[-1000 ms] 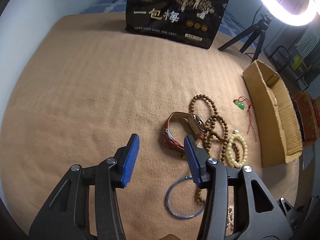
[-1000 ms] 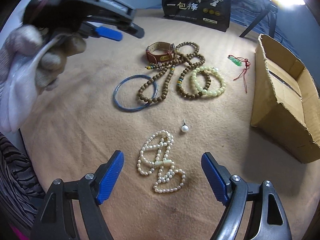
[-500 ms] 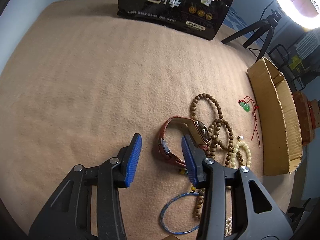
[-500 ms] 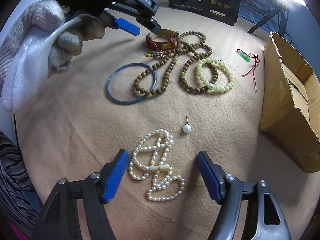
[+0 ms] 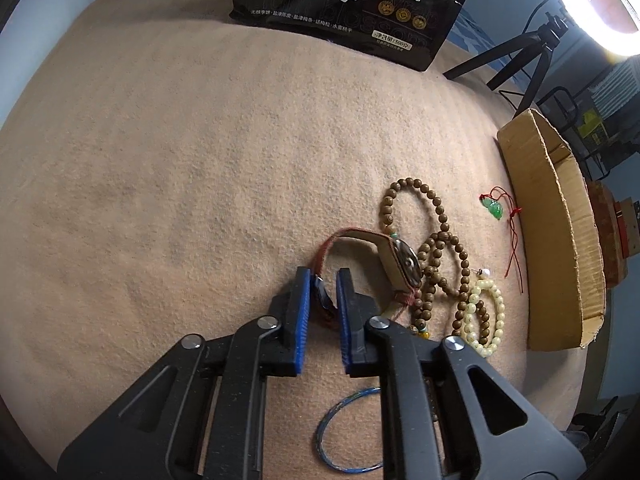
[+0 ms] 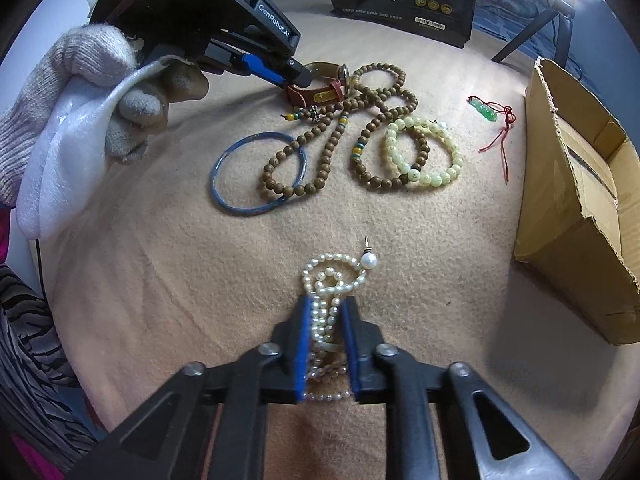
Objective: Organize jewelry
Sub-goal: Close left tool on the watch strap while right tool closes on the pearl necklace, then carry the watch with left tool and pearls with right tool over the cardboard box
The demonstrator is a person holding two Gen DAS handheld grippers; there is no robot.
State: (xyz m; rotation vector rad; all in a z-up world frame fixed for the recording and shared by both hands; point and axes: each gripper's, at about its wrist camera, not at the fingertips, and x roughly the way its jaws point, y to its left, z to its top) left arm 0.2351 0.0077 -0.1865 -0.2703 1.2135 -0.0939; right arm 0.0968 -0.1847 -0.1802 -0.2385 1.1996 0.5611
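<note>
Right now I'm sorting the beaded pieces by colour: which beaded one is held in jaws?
The white pearl strand, pinched between the right gripper jaws. The brown wooden beads and pale yellow bracelet lie free on the blanket.

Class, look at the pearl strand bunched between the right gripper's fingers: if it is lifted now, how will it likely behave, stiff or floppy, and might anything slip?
The pearl strand lies in loose loops, so it will probably hang limp and swing. The right gripper, whose jaws have just been closing, pinches only part of the bunch, so smooth round beads may slide. The single pearl stud touching it may roll.
</note>
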